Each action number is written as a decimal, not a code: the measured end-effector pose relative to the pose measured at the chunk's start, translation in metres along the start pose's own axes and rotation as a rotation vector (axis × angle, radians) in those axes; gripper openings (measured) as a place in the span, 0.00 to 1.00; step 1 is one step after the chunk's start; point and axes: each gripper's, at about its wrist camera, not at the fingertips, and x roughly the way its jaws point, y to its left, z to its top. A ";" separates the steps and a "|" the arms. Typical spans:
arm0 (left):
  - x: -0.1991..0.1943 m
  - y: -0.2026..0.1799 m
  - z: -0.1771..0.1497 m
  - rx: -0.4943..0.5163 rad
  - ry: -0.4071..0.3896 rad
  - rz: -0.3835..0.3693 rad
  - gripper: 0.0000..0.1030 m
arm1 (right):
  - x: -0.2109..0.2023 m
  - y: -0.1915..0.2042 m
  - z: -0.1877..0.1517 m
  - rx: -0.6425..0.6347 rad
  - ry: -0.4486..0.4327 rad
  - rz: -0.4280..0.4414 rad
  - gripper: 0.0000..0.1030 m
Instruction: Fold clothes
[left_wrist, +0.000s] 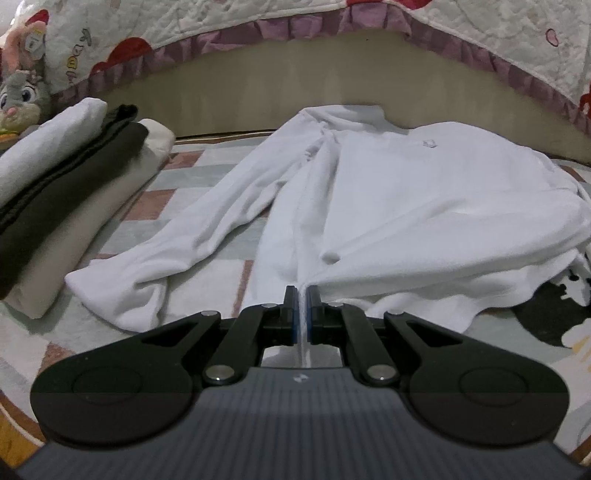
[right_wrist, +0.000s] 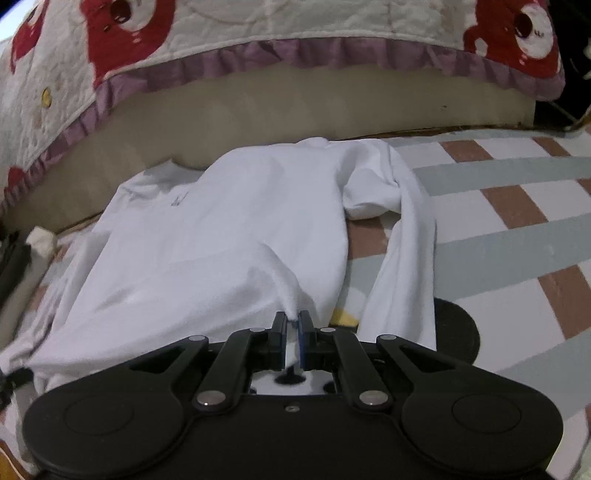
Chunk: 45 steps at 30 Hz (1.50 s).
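Both grippers, left (left_wrist: 303, 295) and right (right_wrist: 294, 320), fingers clamped on white top (left_wrist: 424, 199) hem; judged mid-fold, hem next toward collar.

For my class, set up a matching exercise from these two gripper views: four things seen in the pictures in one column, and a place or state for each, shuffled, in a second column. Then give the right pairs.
Column one:
1. white sweatshirt
2. stack of folded clothes
3. plush rabbit
4. quilt with purple ruffle

Column two:
A. hangs over the edge of the bed
B. spread on the checked rug, hem pinched by the left gripper and the right gripper
C. sits beyond the folded stack, far left
D. piled to the left of the sweatshirt

Pairs: 1-B, 2-D, 3-C, 4-A
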 end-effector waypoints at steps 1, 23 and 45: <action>-0.002 0.001 0.000 -0.002 -0.002 0.011 0.04 | -0.003 0.002 -0.002 -0.009 -0.004 -0.008 0.07; -0.060 0.029 -0.001 -0.157 -0.089 0.172 0.04 | -0.065 0.007 -0.020 -0.107 -0.064 -0.045 0.02; -0.046 0.017 -0.010 -0.097 -0.045 0.231 0.04 | -0.031 0.035 -0.045 -0.058 0.139 0.079 0.07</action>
